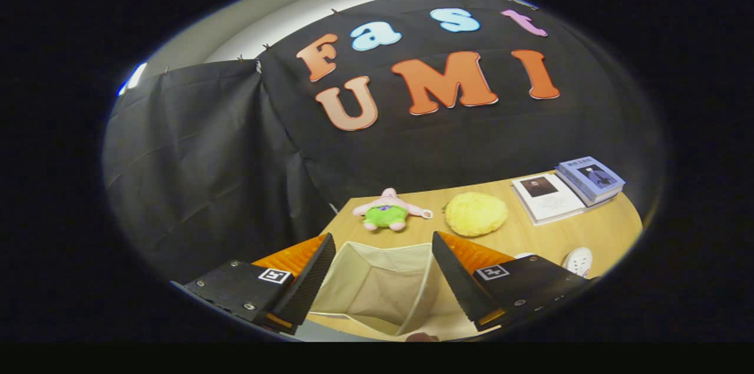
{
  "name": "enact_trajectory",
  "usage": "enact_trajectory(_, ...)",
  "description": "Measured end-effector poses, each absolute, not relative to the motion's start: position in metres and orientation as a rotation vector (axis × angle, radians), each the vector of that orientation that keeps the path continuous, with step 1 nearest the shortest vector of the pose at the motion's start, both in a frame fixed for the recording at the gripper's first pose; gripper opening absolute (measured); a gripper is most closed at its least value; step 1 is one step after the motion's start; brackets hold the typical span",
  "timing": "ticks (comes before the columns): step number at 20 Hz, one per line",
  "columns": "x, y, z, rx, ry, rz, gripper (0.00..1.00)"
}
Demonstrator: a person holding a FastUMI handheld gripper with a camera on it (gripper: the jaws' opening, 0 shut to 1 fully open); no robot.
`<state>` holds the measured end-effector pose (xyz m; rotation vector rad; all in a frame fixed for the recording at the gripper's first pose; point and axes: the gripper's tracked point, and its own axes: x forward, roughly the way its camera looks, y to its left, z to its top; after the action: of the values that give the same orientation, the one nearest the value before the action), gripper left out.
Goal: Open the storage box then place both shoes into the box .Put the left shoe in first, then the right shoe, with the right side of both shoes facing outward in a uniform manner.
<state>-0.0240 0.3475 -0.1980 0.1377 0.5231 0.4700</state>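
Tongs [383, 271] with both fingers spread wide grip nothing and hover above one storage box [377, 288], a pale fabric bin whose open mouth lies between and just ahead of the fingertips, with no contact visible. Beyond the fingers, on the wooden table [530, 232], rest one pink-and-green plush toy [390, 211], one round yellow cushion [476, 214] and two books [568, 188] lying side by side. One white shoe [577, 260] shows beside the right finger, and a pale sliver nearer that finger may be a second, though it is too hidden to say.
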Motion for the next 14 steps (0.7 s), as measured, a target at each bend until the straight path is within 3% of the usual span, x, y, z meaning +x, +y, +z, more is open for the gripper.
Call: enact_trajectory(14, -0.01, 0.172, -0.312, 0.032, 0.565, 0.088, 0.98)
